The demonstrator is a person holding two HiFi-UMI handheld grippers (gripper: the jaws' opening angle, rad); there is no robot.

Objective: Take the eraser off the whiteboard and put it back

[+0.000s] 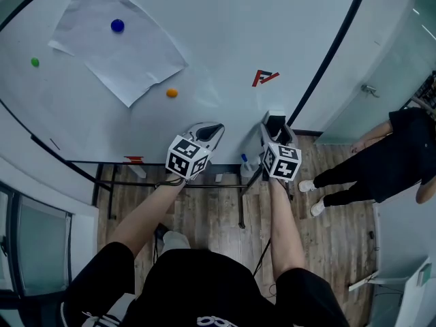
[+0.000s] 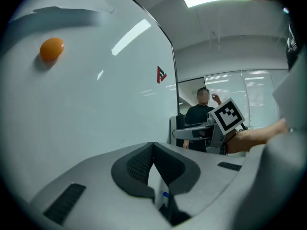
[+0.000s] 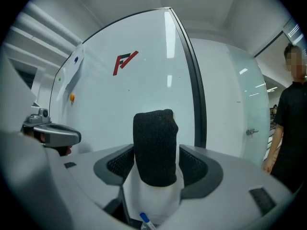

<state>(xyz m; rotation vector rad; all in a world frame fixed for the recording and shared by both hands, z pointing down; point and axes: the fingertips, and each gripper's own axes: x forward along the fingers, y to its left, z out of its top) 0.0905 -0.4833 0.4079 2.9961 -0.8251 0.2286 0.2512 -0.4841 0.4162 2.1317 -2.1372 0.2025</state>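
The eraser [image 3: 154, 147] has a black felt face and a white body, and it stands upright between the jaws of my right gripper [image 3: 154, 163], which is shut on it. In the head view the eraser [image 1: 275, 122] sits at the lower edge of the whiteboard [image 1: 225, 33], below the red logo [image 1: 264, 78]; whether it touches the board I cannot tell. My left gripper [image 1: 208, 133] is beside it to the left, close to the board. Its jaws are shut [image 2: 153, 150] with nothing between them.
A paper sheet [image 1: 119, 43] hangs on the board under a blue magnet [image 1: 117, 25]. An orange magnet [image 1: 172, 93] and a green magnet [image 1: 35, 62] are also on the board. A person in black [image 1: 381, 162] stands on the right by a glass wall.
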